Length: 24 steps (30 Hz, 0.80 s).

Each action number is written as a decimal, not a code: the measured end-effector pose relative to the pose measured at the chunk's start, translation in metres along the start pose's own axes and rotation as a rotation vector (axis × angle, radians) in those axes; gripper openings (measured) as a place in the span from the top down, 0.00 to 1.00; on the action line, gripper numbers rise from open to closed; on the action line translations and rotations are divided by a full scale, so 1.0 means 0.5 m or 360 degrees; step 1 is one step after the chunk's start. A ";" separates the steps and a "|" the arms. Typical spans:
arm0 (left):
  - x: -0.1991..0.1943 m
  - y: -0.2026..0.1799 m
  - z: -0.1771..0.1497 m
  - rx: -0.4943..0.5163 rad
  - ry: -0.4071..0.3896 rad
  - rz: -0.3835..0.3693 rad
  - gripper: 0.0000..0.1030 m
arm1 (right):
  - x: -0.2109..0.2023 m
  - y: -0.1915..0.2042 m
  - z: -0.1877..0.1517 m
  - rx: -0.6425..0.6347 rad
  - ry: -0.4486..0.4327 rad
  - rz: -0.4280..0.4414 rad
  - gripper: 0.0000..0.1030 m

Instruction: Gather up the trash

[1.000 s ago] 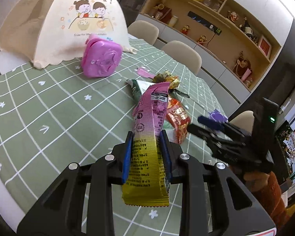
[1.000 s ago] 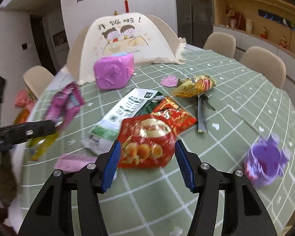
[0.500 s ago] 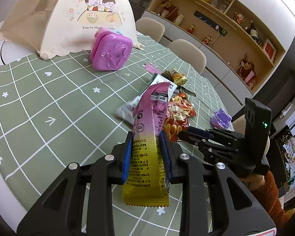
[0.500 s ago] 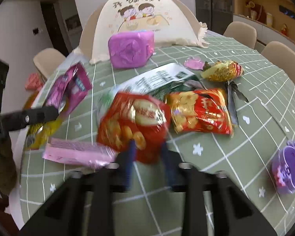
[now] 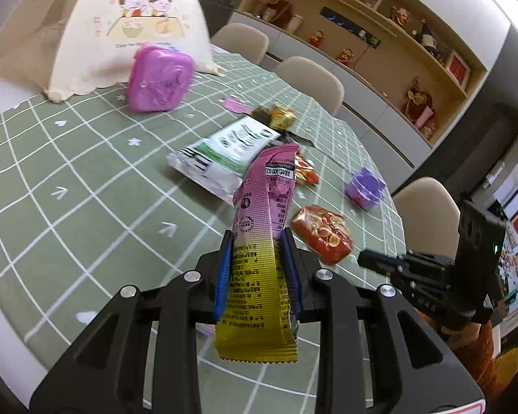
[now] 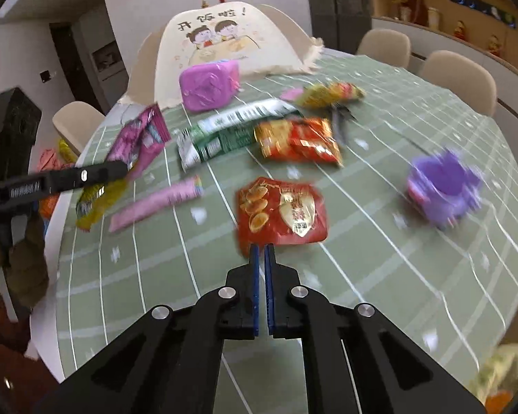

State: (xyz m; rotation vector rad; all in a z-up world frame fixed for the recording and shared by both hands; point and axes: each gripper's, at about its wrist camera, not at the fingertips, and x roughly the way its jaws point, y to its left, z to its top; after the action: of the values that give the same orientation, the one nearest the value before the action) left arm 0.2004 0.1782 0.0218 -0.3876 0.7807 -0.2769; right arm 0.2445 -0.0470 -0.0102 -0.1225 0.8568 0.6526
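Observation:
My left gripper [image 5: 257, 238] is shut on a long pink and yellow snack wrapper [image 5: 262, 241] and holds it above the green checked tablecloth [image 5: 69, 179]. My right gripper [image 6: 261, 249] is shut on the near edge of a red snack packet [image 6: 281, 210]; it also shows in the left wrist view [image 5: 323, 233]. Other trash lies on the table: a white and green packet [image 6: 231, 127], a red and orange packet [image 6: 298, 141], a flat pink wrapper [image 6: 155, 203], a gold wrapper [image 6: 331, 93].
A pink box [image 5: 159, 81] stands in front of a cream mesh food cover [image 5: 100, 24] at the back. A purple cup-like toy [image 6: 443, 186] sits at the right. Beige chairs [image 5: 307, 79] ring the round table. The table edge is close at the left.
My right gripper has shut on the red packet and pulled it back toward the near edge, away from the pile. My left gripper still holds the pink and yellow wrapper.

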 end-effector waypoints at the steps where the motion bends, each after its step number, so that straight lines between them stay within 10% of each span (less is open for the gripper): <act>1: 0.002 -0.008 -0.004 0.0010 0.0004 -0.0005 0.76 | -0.007 0.000 -0.013 -0.0011 0.0007 -0.0024 0.94; 4: 0.011 -0.029 -0.010 0.0039 0.0018 -0.0020 0.76 | -0.026 -0.003 -0.039 -0.0049 -0.0013 -0.0077 0.89; 7: 0.021 -0.046 -0.018 0.0043 0.0034 -0.0023 0.76 | -0.041 -0.006 -0.036 -0.0056 -0.0079 -0.0031 0.38; 24: -0.005 -0.021 -0.014 0.0076 -0.0058 0.0175 0.73 | 0.127 0.000 0.090 -0.0230 0.0072 -0.0116 0.38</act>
State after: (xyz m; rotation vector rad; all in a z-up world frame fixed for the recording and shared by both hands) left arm 0.1925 0.1678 0.0235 -0.3028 0.7557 -0.1846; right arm 0.3044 -0.0003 -0.0271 -0.2984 0.8448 0.6447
